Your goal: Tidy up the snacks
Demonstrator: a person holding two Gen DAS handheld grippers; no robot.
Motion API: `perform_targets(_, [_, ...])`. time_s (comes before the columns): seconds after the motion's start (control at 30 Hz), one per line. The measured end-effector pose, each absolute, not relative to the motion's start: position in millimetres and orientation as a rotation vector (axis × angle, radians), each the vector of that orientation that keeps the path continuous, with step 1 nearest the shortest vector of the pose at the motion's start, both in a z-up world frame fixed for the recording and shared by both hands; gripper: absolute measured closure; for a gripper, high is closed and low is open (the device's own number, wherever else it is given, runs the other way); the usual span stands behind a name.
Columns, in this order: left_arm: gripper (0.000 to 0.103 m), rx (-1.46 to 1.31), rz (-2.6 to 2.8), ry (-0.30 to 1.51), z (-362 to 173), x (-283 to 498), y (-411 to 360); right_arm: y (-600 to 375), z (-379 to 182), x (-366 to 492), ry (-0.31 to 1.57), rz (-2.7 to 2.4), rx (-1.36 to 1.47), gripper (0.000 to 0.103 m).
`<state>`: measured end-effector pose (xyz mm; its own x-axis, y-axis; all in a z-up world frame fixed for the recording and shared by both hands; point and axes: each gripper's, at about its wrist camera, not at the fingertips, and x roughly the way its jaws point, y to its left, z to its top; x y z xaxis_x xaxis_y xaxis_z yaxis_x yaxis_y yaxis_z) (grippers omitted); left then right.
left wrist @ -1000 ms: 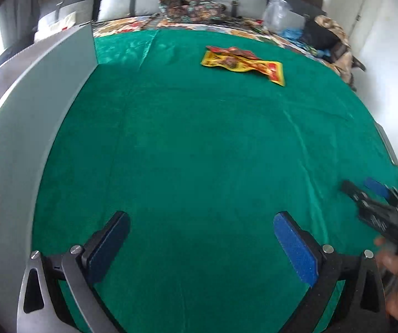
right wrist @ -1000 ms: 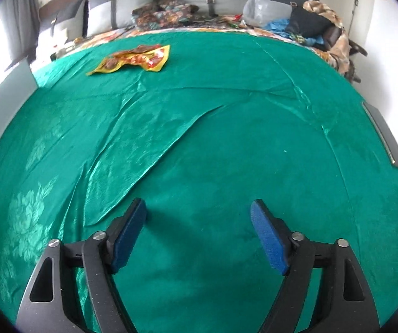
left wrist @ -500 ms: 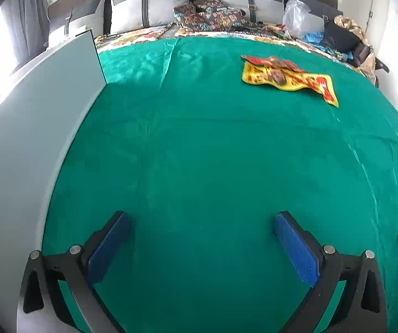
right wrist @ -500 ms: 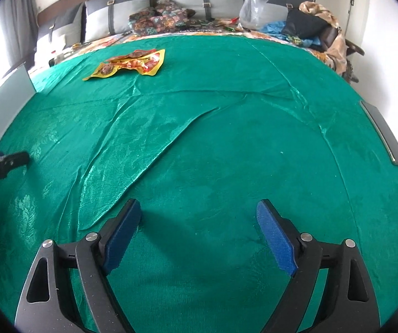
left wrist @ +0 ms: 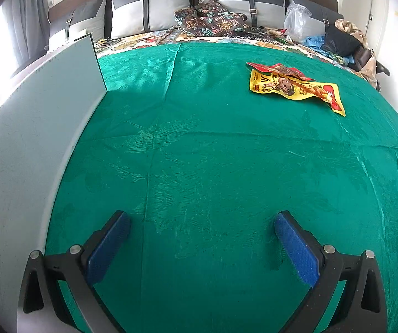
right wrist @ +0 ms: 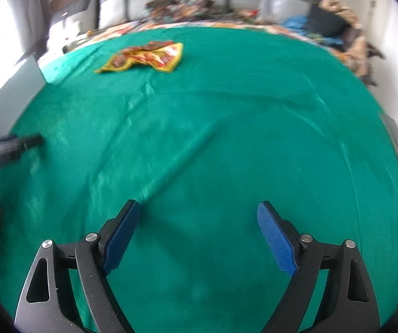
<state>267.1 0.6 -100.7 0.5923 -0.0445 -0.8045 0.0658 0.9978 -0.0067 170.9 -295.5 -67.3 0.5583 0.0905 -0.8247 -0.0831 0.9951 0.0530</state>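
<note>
Left gripper (left wrist: 201,245), right gripper (right wrist: 197,233): blue-padded, both spread wide, empty. Crinkled yellow-and-red foil snack packets (left wrist: 296,86): far across green satin bedspread (left wrist: 226,166), well apart from both. Recommended: low flat approach, pinch at packet edge, avoid snagging cloth.

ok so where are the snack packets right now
The snack packets lie on the green cloth, far from both open grippers: upper right in the left wrist view, upper left in the right wrist view.

Bedspread (left wrist: 212,166): green with a leaf pattern. Snack packet (left wrist: 296,87): yellow and red. Fingers (left wrist: 107,247): blue pads. Board (left wrist: 32,144): plain grey.
</note>
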Motion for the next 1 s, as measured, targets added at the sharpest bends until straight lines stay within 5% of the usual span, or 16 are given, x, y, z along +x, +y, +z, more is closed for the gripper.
perform_targets(0.17, [0.000, 0.022, -0.059, 0.935, -101, 269, -1, -276, -10, 288, 0.884, 0.236, 0.039, 0.015])
perform_targets(0.37, [0.000, 0.023, -0.059, 0.935, -101, 269, -1, -241, -31, 427, 1.037, 0.246, 0.085, 0.016])
perform_targets(0.6, [0.000, 0.022, -0.059, 0.936, -101, 269, -1, -199, -50, 397, 1.313, 0.772, 0.161, 0.020])
perform_targets(0.77, [0.000, 0.022, -0.058, 0.936, -101, 269, -1, -186, 0, 371, 1.141, 0.777, -0.055, 0.017])
perform_targets(0.87, [0.000, 0.022, -0.059, 0.937, -101, 269, -1, -173, -3, 391, 0.957, 0.484, -0.566, 0.016])
perform_targets(1.0, [0.000, 0.022, -0.058, 0.937, -101, 269, -1, -159, -46, 406, 1.101, 0.634, -0.724, 0.019])
